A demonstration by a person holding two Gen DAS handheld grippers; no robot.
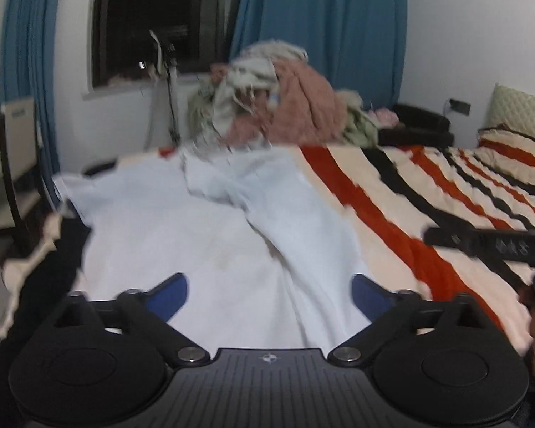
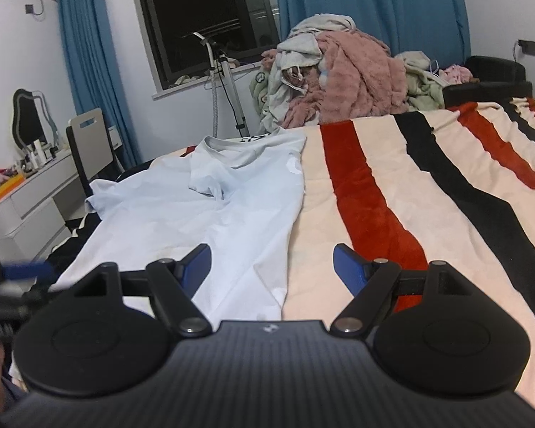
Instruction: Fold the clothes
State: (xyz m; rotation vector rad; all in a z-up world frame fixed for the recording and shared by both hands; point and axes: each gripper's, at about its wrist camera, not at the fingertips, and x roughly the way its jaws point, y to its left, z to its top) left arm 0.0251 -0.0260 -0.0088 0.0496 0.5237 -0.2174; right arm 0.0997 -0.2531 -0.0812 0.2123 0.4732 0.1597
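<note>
One pale blue T-shirt lies spread on the left part of the bed, on a blanket striped in cream, red and black, its collar toward the far edge and one sleeve reaching left; its right side is folded in over the body, leaving a straight edge beside the first red stripe. There are two grippers. The left gripper hangs above the shirt's lower half with its two blue fingers released, spread wide, nothing between them. The right gripper sits over the shirt's lower right edge, its fingers also released and standing apart, the shirt's edge and bare blanket showing in the gap with no pad pressing on cloth. One heap of unfolded clothes, pink, grey and pale green, is piled beyond the far edge of the bed, before two blue curtains and one dark window. The right wrist view is sharp and alone shows one white dresser with small bottles, a mirror and a chair at the left. The left wrist view is blurred, and alone shows a quilted pillow at the far right and the other gripper's dark body at its right edge.
</note>
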